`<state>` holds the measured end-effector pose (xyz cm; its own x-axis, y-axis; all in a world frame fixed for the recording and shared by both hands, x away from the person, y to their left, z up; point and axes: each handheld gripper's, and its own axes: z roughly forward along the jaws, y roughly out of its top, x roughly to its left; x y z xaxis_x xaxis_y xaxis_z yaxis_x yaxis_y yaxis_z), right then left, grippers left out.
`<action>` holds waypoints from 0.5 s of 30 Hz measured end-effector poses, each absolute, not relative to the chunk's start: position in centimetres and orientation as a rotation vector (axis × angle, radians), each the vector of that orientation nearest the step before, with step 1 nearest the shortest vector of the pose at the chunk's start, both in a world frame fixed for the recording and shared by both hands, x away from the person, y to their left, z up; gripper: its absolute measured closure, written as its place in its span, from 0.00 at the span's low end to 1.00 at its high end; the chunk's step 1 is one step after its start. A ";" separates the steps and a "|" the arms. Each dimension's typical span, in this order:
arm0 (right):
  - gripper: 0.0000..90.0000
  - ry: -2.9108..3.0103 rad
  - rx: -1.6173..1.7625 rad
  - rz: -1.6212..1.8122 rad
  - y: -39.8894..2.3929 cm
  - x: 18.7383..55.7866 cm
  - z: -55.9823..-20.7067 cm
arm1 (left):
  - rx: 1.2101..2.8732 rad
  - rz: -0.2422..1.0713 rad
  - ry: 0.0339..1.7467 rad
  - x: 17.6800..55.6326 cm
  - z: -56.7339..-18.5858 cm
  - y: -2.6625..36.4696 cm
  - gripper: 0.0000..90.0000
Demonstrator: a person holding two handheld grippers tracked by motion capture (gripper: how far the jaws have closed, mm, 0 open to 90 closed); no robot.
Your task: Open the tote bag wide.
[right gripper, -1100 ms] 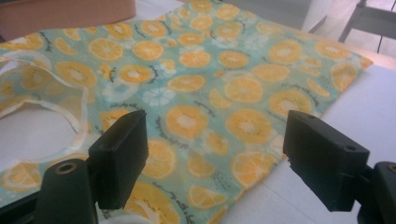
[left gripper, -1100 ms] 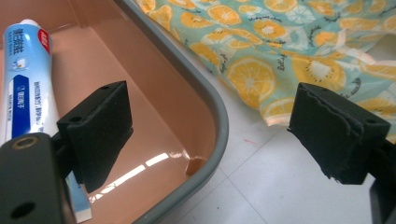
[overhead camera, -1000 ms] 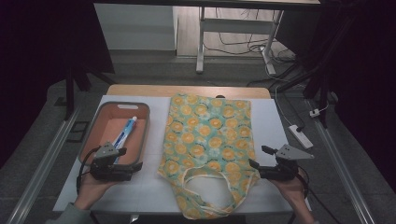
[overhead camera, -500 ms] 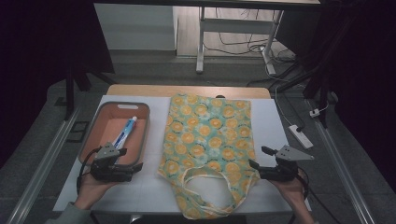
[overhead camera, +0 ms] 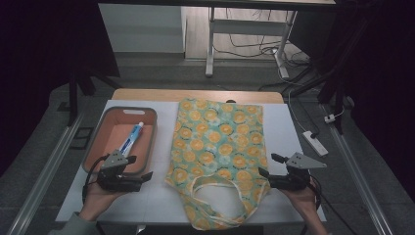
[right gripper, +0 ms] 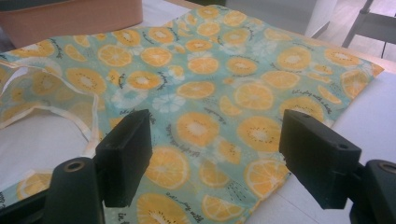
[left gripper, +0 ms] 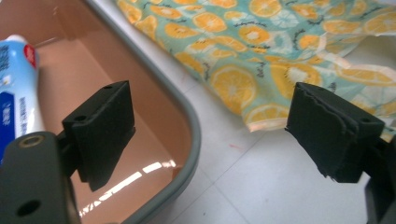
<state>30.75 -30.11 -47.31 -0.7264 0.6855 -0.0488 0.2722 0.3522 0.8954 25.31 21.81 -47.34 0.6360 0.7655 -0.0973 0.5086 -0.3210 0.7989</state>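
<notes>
Barely shifted since the earlier frames: both grippers hold nearly the same spots at the near edge of the table, bag and tray unmoved.

Left gripper [overhead camera: 142, 177]: jaws wide apart, empty, pointing toward the bag's near left corner; one jaw hangs over the tray [left gripper: 187, 140] rim, the other over bare table [left gripper: 243, 186] just short of the fabric. Right gripper [overhead camera: 264, 175]: jaws also spread, nothing between them, poised at the bag's near right edge with printed cloth directly below and ahead.

Bag [overhead camera: 218, 142] lies flat in the middle of the table, long axis running away from the person, mouth and looped handles [overhead camera: 215, 196] at the near end, between the two grippers. Seen from the right gripper view, bag [right gripper: 224, 93] spreads forward and left, handle loop off to the left.

Tube [overhead camera: 131, 139] rests inside the tray, left of the bag, long axis also pointing away, just beyond the left gripper; close at the left in the left gripper view [left gripper: 14, 84].

Likely next: opening the bag mouth, then loading the tube. Left gripper nearer the tube; right nearer the mouth's right edge.
</notes>
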 end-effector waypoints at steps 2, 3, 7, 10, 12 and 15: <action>0.29 2.200 0.833 1.337 -30.1 30.7 -47.3 | 2.008 0.372 0.978 25.6 -47.2 21.3 0.18; 0.29 2.201 0.837 1.336 -30.1 30.7 -47.4 | 2.017 0.370 0.966 25.7 -47.1 20.9 0.18; 0.29 2.202 0.839 1.330 -30.0 30.6 -47.4 | 2.034 0.365 0.926 25.8 -46.7 20.1 0.18; 0.29 2.207 0.833 1.330 -29.9 30.6 -47.5 | 2.041 0.360 0.902 25.9 -46.4 19.5 0.19; 0.29 2.207 0.834 1.331 -29.8 30.6 -47.5 | 2.053 0.358 0.885 25.9 -46.2 19.0 0.19; 0.29 2.210 0.835 1.333 -29.8 30.6 -47.6 | 2.084 0.340 0.847 26.0 -46.1 18.1 0.20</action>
<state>30.56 -29.76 -47.58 -0.7283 0.6834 -0.0498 0.2744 0.3576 0.8927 25.96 18.10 -46.08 0.7348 0.6758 -0.0578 0.4478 -0.4194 0.7897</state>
